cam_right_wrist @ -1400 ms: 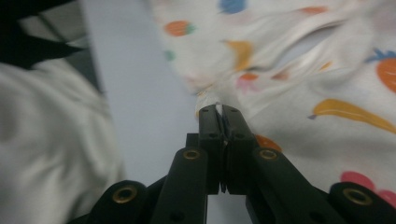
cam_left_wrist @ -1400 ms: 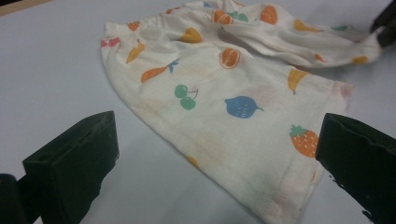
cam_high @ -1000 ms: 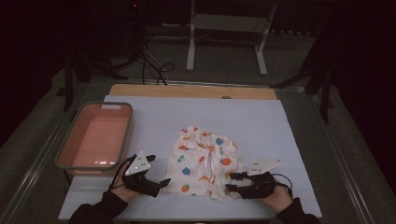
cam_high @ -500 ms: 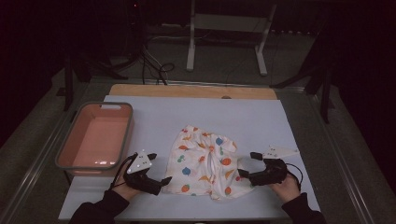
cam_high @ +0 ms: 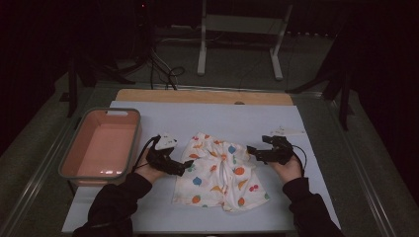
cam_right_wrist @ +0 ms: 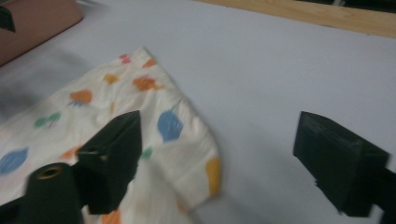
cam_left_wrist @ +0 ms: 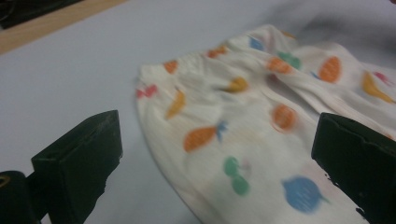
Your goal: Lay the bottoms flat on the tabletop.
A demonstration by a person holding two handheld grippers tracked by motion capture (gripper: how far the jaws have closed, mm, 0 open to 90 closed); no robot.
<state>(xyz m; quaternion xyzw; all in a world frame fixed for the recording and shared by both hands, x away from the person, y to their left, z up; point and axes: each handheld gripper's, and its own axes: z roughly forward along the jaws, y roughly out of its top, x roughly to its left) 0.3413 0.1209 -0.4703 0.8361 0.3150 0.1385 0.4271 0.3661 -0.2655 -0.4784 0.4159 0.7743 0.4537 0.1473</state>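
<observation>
A cream cloth [cam_high: 222, 170] printed with coloured fruit lies rumpled on the pale blue mat [cam_high: 227, 121]. My left gripper [cam_high: 188, 165] hovers at the cloth's left edge; in the left gripper view it [cam_left_wrist: 217, 123] stands open, and the cloth [cam_left_wrist: 261, 121] lies below and ahead of its jaws. My right gripper [cam_high: 250, 149] is at the cloth's far right edge. Its jaws have just been opening and now stand wide [cam_right_wrist: 218, 123]. A corner of the cloth [cam_right_wrist: 168, 126] lies under them, and the pads do not press on it.
A pink tub [cam_high: 101, 148] with nothing in it stands on the mat's left side, close to my left hand; its corner [cam_right_wrist: 37, 18] also appears in the right gripper view. A wooden strip [cam_high: 202, 96] runs behind the mat. Metal stand legs [cam_high: 201, 49] rise beyond the table.
Both hands have moved away from the near edge toward the cloth's far half. The right gripper let go of the cloth's near right part and opened.
</observation>
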